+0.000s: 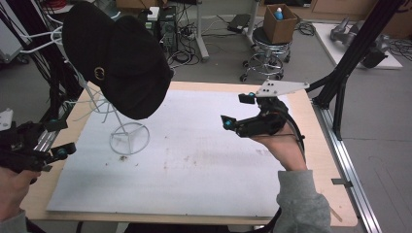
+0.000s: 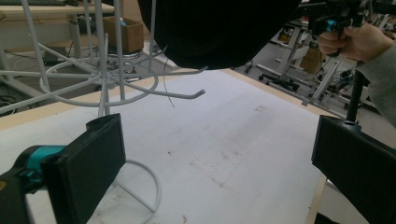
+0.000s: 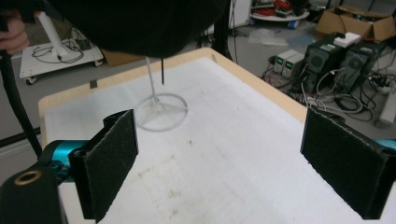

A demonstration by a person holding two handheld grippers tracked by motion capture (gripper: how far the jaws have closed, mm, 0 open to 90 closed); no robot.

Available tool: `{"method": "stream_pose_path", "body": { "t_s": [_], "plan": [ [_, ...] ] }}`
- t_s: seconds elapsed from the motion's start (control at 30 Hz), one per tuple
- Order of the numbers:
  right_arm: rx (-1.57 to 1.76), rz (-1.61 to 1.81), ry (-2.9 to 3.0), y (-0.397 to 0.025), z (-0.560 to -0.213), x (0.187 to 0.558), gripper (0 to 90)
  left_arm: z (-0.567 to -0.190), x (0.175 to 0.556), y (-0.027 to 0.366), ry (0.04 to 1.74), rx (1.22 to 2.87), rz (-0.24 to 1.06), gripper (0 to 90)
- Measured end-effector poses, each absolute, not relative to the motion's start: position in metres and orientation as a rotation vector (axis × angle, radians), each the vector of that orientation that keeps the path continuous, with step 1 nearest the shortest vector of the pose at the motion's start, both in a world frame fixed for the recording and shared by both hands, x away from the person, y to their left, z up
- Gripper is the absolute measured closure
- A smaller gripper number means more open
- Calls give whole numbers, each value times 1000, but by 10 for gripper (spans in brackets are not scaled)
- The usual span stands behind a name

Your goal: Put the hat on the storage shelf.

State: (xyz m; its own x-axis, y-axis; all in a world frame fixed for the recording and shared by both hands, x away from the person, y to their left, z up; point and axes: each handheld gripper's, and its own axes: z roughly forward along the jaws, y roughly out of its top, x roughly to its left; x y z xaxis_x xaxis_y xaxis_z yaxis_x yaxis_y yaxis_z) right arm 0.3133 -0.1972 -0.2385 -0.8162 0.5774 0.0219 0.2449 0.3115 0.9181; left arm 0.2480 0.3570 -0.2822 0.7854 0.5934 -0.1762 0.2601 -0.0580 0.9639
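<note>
a black cap with a small gold emblem hangs on a white wire stand, whose ring base sits on the white mat covering the wooden counter. taking the stand as the landmark: the cap tops it, well above the mat, its underside hanging over the stand's hooks in the left gripper view. the left gripper is held off the stand's left, near the counter's edge, its fingers spread wide apart and grasping nothing, pointing toward the stand's base. the right gripper is held well to the stand's right, above the mat, its fingers also released and empty, aimed at the stand from across the mat. beyond the counter, far behind the stand, a cardboard box rests on a stool.
</note>
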Motion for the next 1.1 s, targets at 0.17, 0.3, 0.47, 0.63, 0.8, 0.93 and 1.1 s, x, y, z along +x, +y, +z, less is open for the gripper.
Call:
{"method": "stream_pose_path", "body": {
  "t_s": [0.17,0.3,0.47,0.63,0.8,0.93,1.1],
  "plan": [
    [779,1513,2289,-213,-255,306,103,-283,251,356,686,1640,308,30],
    [819,1524,2242,-226,-265,300,103,-283,251,356,681,1640,304,30],
    [878,1486,2189,-241,-282,297,103,-282,250,357,678,1635,308,30],
    [919,1480,2144,-254,-292,292,103,-285,251,357,692,1643,327,31],
    [936,1490,2114,-260,-297,284,103,-289,253,357,697,1641,333,31],
    [979,1500,2086,-262,-303,285,103,-293,256,357,715,1647,332,30],
    [964,1515,2084,-263,-306,285,103,-292,255,355,703,1656,329,31]
  ]
}}
